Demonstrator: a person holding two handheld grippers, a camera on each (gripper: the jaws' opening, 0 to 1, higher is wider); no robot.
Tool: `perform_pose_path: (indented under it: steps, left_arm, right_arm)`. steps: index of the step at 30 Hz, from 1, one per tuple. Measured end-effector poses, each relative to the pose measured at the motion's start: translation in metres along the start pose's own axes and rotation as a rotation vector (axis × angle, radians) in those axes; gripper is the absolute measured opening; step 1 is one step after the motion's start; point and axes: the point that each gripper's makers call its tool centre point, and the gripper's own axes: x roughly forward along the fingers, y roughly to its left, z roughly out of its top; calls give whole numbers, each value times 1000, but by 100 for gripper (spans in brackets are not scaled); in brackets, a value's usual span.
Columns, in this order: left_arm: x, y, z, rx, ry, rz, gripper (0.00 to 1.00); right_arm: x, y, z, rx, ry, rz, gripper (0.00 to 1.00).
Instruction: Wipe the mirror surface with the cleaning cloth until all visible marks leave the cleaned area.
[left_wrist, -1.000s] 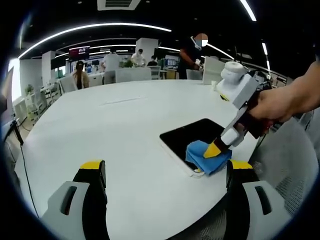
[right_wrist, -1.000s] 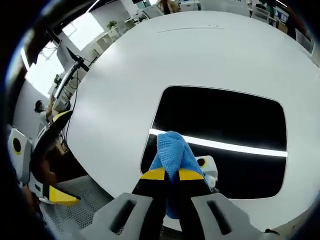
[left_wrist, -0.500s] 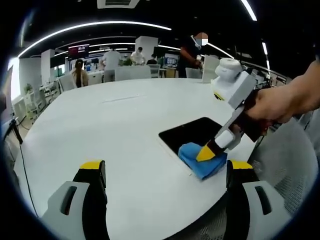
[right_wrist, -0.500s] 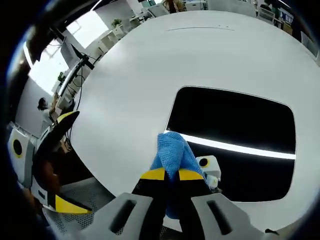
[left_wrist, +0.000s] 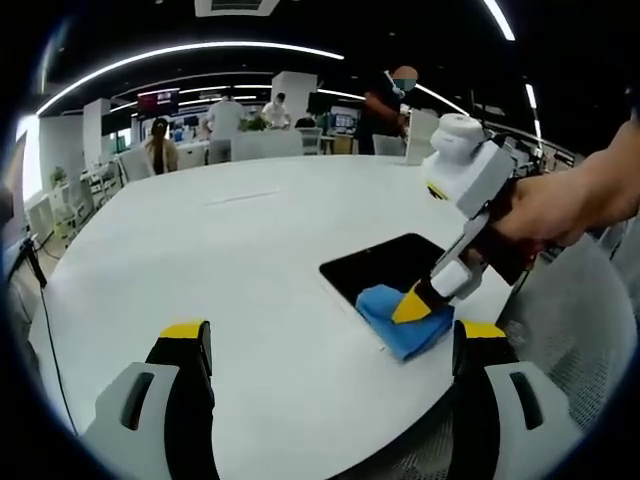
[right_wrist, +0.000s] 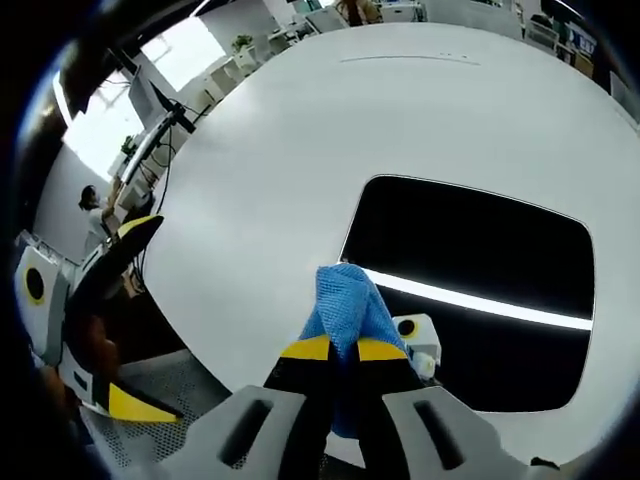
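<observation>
No readable writing or labels anywhere that I can make out. The right gripper (right_wrist: 335, 352) has its yellow-tipped jaws clamped together on the cloth (right_wrist: 347, 306), a blue, nubbly-textured rag bunched up and poking out past the tips. The cloth sits on the mirror's (right_wrist: 480, 262) near edge, at the corner closest to the gripper. The mirror is a dark rounded rectangle lying flat on the white table (right_wrist: 300, 150), reflecting a bright ceiling light strip. In the left gripper view, the left gripper (left_wrist: 335, 345) has its jaws wide apart, holding nothing, hovering over the table (left_wrist: 200, 260) short of the mirror (left_wrist: 385, 265). The right gripper (left_wrist: 412, 304) presses the cloth (left_wrist: 400, 318) down there, with a hand (left_wrist: 550, 210) behind it.
</observation>
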Motion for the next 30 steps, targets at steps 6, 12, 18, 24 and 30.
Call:
perform_pose_path:
  steps: [6, 12, 18, 24, 30]
  left_arm:
    - [1, -2, 1, -23, -1, -8, 99]
    - [-1, -19, 13, -24, -41, -82, 99]
    - [-2, -13, 11, -41, -30, -61, 99]
    - [-2, -16, 11, -12, -23, -59, 99]
    - [-5, -10, 9, -43, -8, -17, 98]
  right_arm:
    - [-1, 0, 0, -3, 6, 3, 1]
    - [0, 0, 2, -40, 20, -4, 1]
    - [7, -5, 17, -99, 28, -28, 1]
    - [12, -12, 34, -91, 25, -32, 1]
    - [12, -16, 48, -102, 26, -44, 1]
